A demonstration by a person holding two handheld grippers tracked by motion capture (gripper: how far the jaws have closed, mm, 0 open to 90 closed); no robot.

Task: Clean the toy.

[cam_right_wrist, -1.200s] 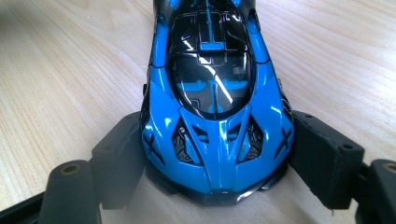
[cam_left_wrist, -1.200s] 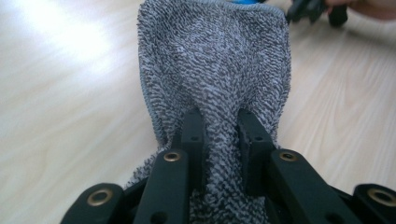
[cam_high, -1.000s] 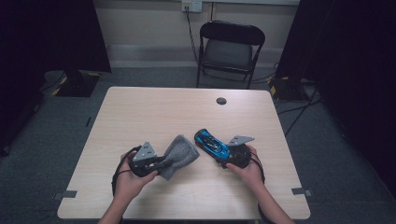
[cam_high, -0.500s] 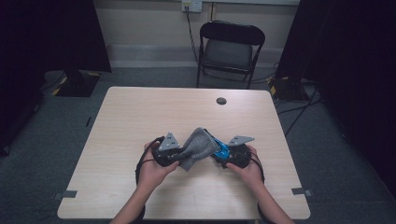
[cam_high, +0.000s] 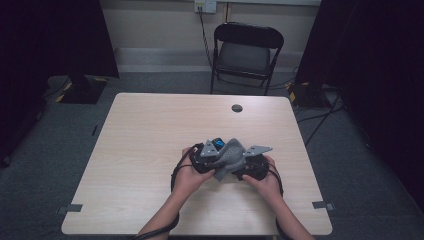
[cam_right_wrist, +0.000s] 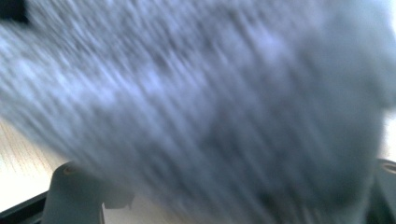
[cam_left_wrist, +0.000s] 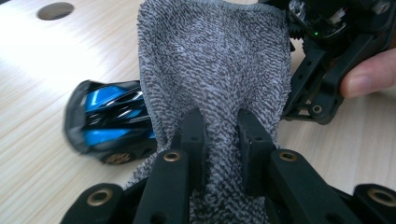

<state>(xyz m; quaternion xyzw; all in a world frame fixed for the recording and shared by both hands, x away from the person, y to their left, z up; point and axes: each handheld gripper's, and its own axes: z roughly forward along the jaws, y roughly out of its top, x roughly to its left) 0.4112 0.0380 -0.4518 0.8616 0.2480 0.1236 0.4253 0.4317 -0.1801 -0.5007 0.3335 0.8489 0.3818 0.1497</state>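
Jaws of the left gripper (cam_left_wrist: 217, 135) stand nearly shut, pinching a fold of the grey terry cloth (cam_left_wrist: 215, 70) between the two black pads. Cloth rises from the pinch and drapes over the blue toy car (cam_left_wrist: 109, 121), hiding the car's rear half in the left gripper view; the nose and one wheel show beside the cloth's edge.

Right gripper (cam_high: 252, 167): jaws wide apart, as far as the high view allows, with the car between them, though the draped cloth hides the contact. Right gripper view is blurred grey cloth (cam_right_wrist: 210, 107) close against the lens, with dark parts of the jaws at the bottom corners.

High view: both grippers meet close together on the desk (cam_high: 150, 130), nearer its front edge than the back and a little right of centre. Left gripper (cam_high: 204, 160) sits just beside the right one, cloth (cam_high: 231, 157) bunched between and over them, a patch of blue car (cam_high: 218, 145) showing at the top.

Counts: one cloth, one toy car, two grippers, two hands. One round cable hole (cam_high: 237, 108) near the desk's back edge. One folding chair (cam_high: 247, 52) beyond the desk.
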